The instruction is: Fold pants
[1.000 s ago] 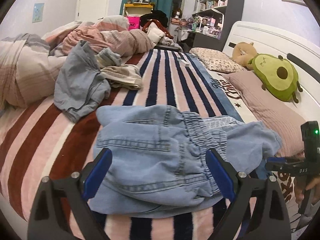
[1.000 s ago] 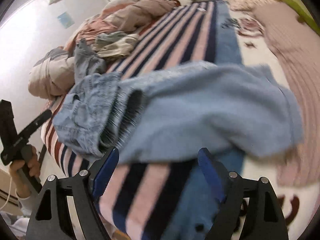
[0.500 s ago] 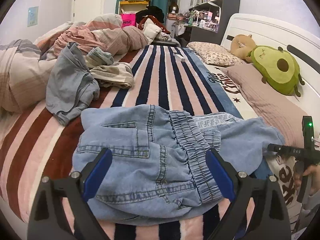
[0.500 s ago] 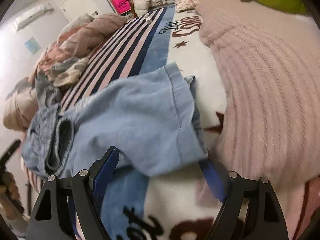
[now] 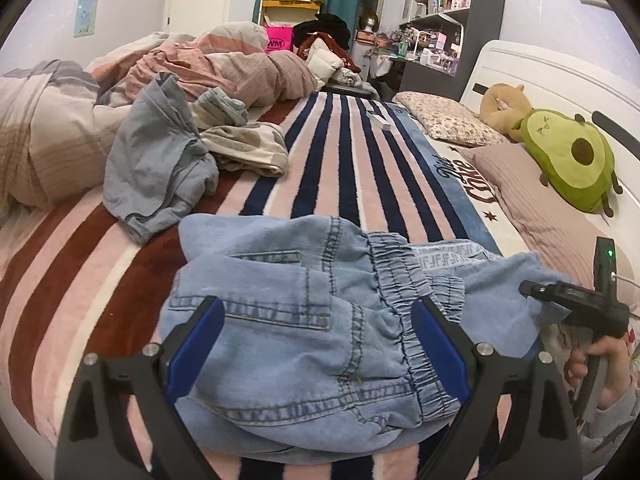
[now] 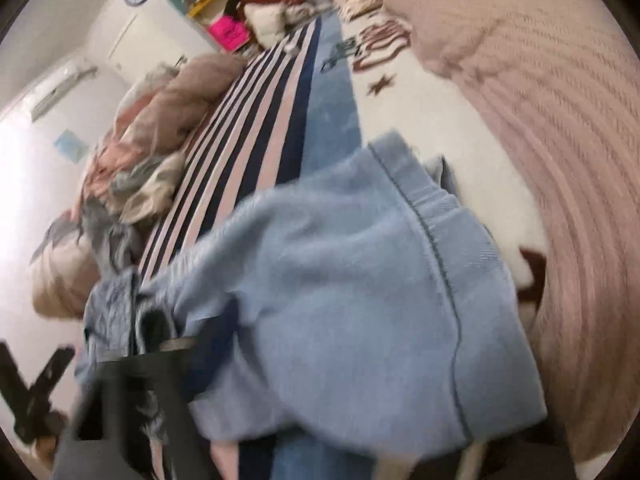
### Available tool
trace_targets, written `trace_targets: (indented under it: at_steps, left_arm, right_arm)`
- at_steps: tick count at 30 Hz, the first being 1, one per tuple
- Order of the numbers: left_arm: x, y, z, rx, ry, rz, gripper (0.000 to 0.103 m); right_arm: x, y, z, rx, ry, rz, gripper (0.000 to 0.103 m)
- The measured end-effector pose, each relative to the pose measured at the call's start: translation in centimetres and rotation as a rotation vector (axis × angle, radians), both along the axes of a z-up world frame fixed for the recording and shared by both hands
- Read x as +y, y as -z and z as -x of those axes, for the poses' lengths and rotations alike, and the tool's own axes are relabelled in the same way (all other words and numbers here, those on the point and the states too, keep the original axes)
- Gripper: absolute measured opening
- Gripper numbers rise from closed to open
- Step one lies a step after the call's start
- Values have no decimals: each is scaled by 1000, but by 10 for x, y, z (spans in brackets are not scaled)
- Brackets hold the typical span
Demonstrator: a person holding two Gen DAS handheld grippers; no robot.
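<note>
**Desk:** What's on your left side of the bed?

**Caption:** A rumpled quilt (image 5: 48, 128) and a grey garment (image 5: 156, 176) lie heaped at the far left of the striped blanket (image 5: 344, 168). Your left tool (image 5: 316, 344) hovers low at the near edge, its blue fingers (image 5: 192, 348) spread wide apart, with nothing between them but the waistband end of the jeans (image 5: 304, 320) lying beneath.

**Desk:** And toward the right?

**Caption:** The jeans stretch across the blanket toward the pink pillow (image 5: 548, 208), where an avocado toy (image 5: 568, 160) rests by the headboard. Your right tool (image 5: 532, 290) meets the leg hem there; whether it is clamped on the cloth, you cannot tell, since the right wrist view is blurred and the denim (image 6: 360, 300) covers the fingers.
</note>
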State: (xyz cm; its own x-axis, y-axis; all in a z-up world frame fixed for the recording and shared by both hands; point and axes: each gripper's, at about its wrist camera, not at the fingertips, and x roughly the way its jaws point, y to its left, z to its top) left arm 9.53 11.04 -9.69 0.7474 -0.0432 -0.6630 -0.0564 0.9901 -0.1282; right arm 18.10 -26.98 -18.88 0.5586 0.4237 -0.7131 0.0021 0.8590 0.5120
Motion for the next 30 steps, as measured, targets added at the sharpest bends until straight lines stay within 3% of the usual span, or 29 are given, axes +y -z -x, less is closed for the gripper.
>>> trace_targets:
  at_steps: [1, 2, 4, 7, 14, 18, 25, 30]
  left_arm:
    - [1, -1, 1, -2, -3, -3, 92]
    - [3, -2, 2, -5, -5, -6, 92]
    - [6, -4, 4, -13, -12, -9, 92]
    - [11, -7, 7, -24, -23, -2, 92]
    - [17, -16, 20, -56, -32, 1, 92]
    - [26, -21, 28, -77, -51, 10, 93]
    - [57, -28, 46, -122, -104, 43, 93]
    - [82, -30, 66, -139, -129, 50, 92]
  right_arm:
    - [3, -1, -4, -2, 1, 15, 22]
    - [5, -4, -6, -13, 1, 18, 14]
    - [8, -16, -6, -59, -1, 20, 10]
    - [16, -45, 5, -167, -33, 54, 9]
    - [17, -47, 4, -143, -70, 93, 8]
    - [27, -71, 13, -204, -99, 100, 8]
    - [110, -139, 31, -368, -317, 137, 8]
    - [189, -146, 41, -412, -484, 151, 8]
